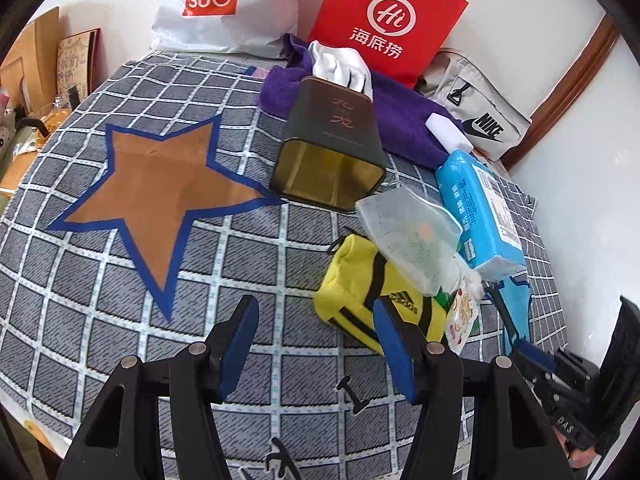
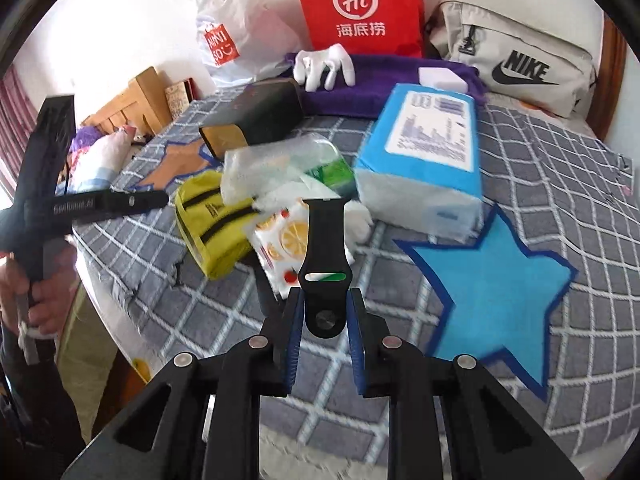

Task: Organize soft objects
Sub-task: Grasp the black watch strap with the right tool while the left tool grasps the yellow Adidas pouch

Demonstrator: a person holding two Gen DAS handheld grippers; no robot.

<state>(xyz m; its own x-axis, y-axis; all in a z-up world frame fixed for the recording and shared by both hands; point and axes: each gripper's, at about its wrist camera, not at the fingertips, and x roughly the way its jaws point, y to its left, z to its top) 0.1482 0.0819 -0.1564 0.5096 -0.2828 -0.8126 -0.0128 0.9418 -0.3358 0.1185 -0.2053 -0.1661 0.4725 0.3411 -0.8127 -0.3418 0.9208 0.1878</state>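
Jaws around black rubbery watch strap (image 2: 325,264)

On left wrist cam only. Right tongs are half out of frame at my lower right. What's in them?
Observer: The right tongs pinch a black rubber watch strap by its stud end. The rest of it sticks up free.
Operator: Anything else between the pads?
Observer: No. The lemon-print wipes pack lies on the checked cloth behind the strap, not in the grip.
Operator: I only see a sliver of the light blue star. Is it covered?
Observer: The middle of the light blue star with the dark blue border is bare. The blue tissue pack sits at its upper edge.
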